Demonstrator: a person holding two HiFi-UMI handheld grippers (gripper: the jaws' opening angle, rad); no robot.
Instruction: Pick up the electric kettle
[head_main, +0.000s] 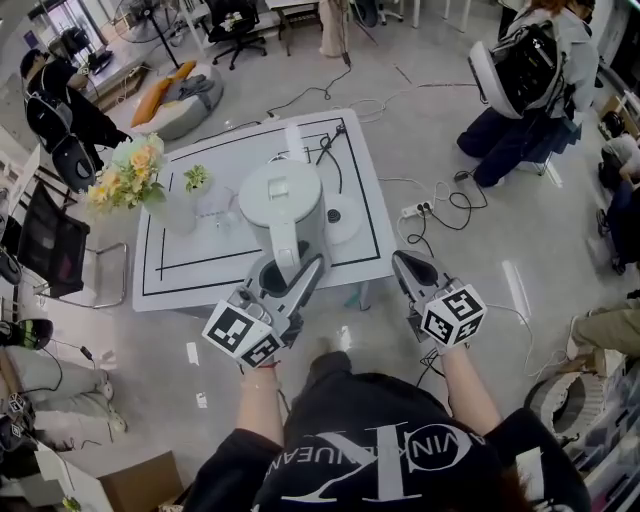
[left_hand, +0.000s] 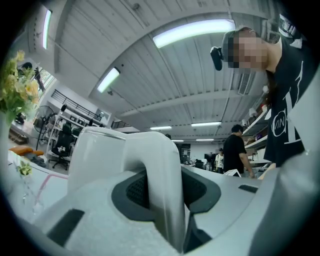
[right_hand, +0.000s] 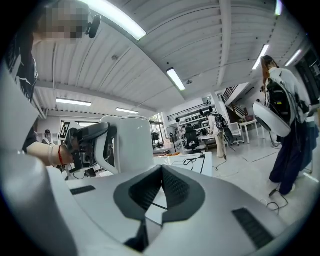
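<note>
The white electric kettle (head_main: 282, 205) hangs above the white table (head_main: 370, 190), its lid facing up at me. My left gripper (head_main: 285, 275) is shut on the kettle's handle (head_main: 288, 258). In the left gripper view the handle (left_hand: 160, 190) runs between the dark pads, with the kettle body (left_hand: 100, 155) just behind. The round kettle base (head_main: 340, 222) lies on the table to the kettle's right. My right gripper (head_main: 408, 265) is off the table's front right corner, shut and empty. In its own view the right gripper (right_hand: 161, 170) has its pads together, and the kettle (right_hand: 130, 142) shows to the left.
A vase of yellow flowers (head_main: 135, 175) and a small plant (head_main: 196, 178) stand on the table's left. A black cable (head_main: 330, 150) crosses its far side. A power strip (head_main: 415, 210) and cords lie on the floor at right. People sit or crouch around the room.
</note>
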